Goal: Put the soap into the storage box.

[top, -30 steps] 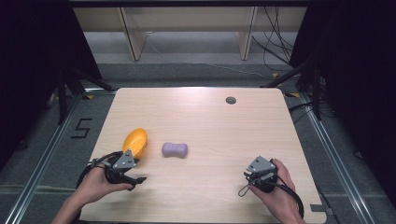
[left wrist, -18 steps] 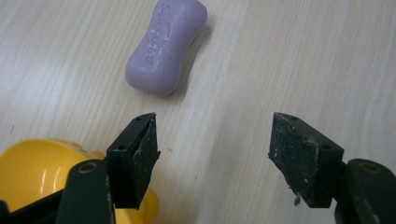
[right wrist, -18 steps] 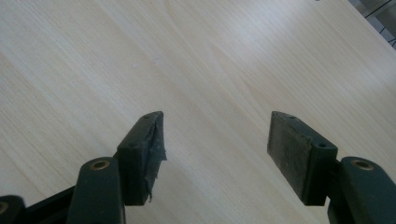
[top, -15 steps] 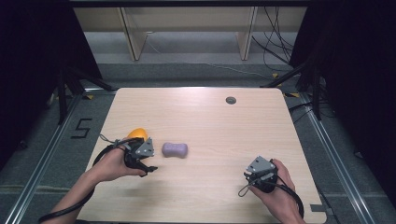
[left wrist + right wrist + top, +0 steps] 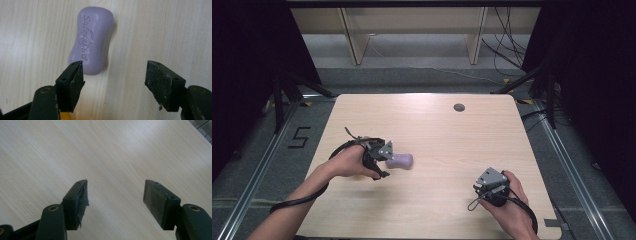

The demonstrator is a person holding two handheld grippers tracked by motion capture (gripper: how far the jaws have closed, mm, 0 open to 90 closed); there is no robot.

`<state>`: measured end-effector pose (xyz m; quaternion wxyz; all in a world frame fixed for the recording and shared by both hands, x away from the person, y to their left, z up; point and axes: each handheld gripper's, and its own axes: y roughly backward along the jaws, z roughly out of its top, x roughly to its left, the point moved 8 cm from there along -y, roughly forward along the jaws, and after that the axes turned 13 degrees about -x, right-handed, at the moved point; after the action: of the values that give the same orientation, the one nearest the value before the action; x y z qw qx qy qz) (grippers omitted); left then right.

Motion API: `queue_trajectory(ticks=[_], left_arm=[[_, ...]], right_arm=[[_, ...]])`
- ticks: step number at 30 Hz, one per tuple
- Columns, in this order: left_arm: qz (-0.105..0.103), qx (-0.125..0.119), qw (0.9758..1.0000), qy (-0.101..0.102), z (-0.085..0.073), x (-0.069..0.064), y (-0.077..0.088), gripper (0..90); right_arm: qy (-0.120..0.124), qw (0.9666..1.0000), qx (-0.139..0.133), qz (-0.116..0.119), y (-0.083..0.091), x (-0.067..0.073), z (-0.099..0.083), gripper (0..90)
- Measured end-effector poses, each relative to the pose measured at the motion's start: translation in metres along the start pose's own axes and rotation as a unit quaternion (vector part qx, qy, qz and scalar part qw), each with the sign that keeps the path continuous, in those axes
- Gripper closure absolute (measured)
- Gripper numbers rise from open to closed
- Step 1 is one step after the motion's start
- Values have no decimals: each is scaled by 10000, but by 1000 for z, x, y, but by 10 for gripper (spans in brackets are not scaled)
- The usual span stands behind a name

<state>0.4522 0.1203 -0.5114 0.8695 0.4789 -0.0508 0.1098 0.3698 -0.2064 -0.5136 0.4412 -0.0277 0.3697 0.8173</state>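
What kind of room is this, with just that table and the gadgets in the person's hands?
Probably a lab recording station: a bare wooden table fenced by dark curtains, loose cables on the floor, and a floor marking "5".

The left forearm (image 5: 297,192) enters from the bottom edge at about 7 o'clock and runs up toward 1 o'clock, its hand (image 5: 348,161) wrapped around the left gripper (image 5: 113,75), whose nose points toward 3 o'clock. Its jaws have just been opening and stand wide apart, nothing between the pads. The right hand (image 5: 511,202) comes in at about 5 o'clock and holds the right gripper (image 5: 115,192) pointing toward 11 o'clock, jaws parted and bare. A cable (image 5: 299,201) loops under the left forearm.
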Motion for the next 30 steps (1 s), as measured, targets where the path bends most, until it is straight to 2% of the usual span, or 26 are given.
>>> queue_trajectory(ticks=[3, 4, 6, 17, 27, 29, 30], left_arm=[[-15, 105, 9999, 3, 3, 5, -4, 309], [-9, 138, 9999, -62, 5, 8, -6, 309], [-21, 208, 9998, -7, 6, 11, -9, 313], [-271, 592, 9978, -138, 9, 25, -30, 290], [-438, 668, 9968, -33, 12, 29, -50, 287], [-501, 675, 9964, 51, 13, 30, -53, 288], [-494, 664, 9966, 14, 14, 32, -55, 288]], right_arm=[[14, 10000, 3, 10, 0, 0, 0, 370], [14, 10000, 3, 10, 0, 0, 0, 370], [15, 10000, 7, 10, 0, 0, 0, 370], [21, 10000, 0, 2, 0, 0, -1, 369], [9, 10000, 20, 15, 0, 0, -1, 367], [43, 10000, 4, -1, 0, -1, -1, 367], [36, 10000, -5, 7, 0, -1, -1, 367]])
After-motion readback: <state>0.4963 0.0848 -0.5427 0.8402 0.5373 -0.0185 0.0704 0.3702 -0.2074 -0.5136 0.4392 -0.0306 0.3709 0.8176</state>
